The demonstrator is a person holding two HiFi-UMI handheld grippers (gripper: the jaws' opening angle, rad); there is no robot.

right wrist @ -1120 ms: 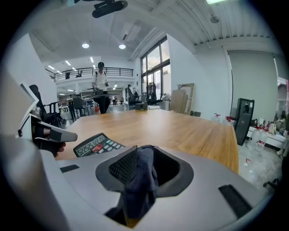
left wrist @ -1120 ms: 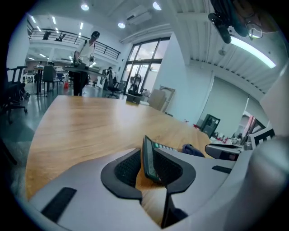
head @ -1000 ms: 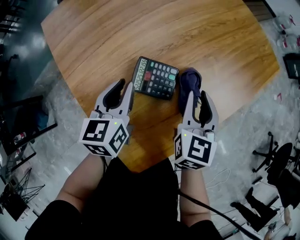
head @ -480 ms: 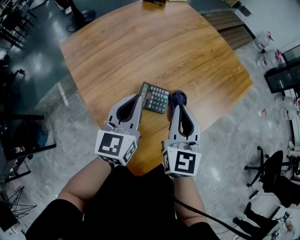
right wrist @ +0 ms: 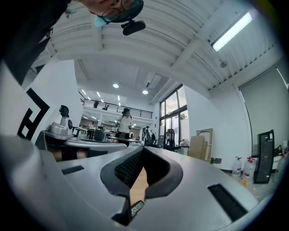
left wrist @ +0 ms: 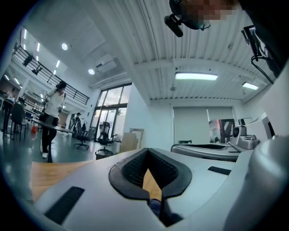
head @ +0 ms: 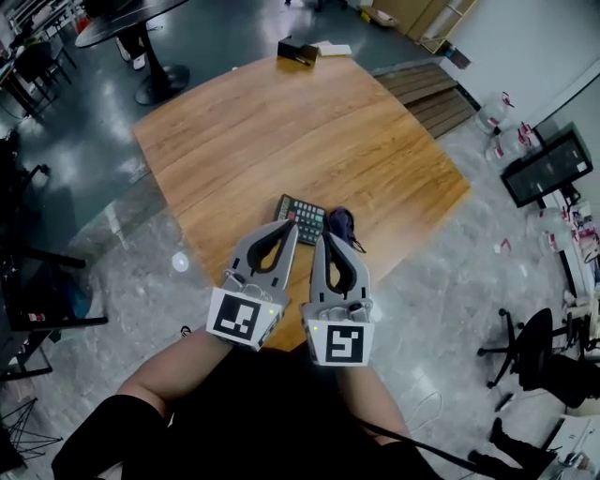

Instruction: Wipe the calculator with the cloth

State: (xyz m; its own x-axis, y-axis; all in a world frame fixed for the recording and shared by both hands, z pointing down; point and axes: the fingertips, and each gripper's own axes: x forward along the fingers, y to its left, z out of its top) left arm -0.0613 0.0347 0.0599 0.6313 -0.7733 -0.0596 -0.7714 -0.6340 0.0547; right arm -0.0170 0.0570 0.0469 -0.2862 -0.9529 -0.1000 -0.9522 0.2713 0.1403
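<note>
A dark calculator (head: 302, 216) lies on the wooden table (head: 281, 122) near its front edge. A crumpled dark blue cloth (head: 340, 223) sits just to its right. Both grippers hang side by side, well above the table and over its near edge. My left gripper (head: 292, 226) is shut with nothing in it, and so is my right gripper (head: 319, 239). Through the left gripper's closed jaws a sliver of wood and the blue cloth (left wrist: 155, 207) show. A strip of the calculator (right wrist: 137, 207) shows below the right gripper's closed jaws.
A black box (head: 297, 51) and papers lie at the table's far edge. A round dark table (head: 122, 19) stands at the back left. At the right are a monitor (head: 547, 165), water bottles (head: 499, 111) and an office chair (head: 536, 345). A person (left wrist: 52, 116) stands far off.
Both grippers went from open to shut with nothing in them. They rose away from the table and drew closer together. The table, calculator and cloth now look smaller and farther below.
</note>
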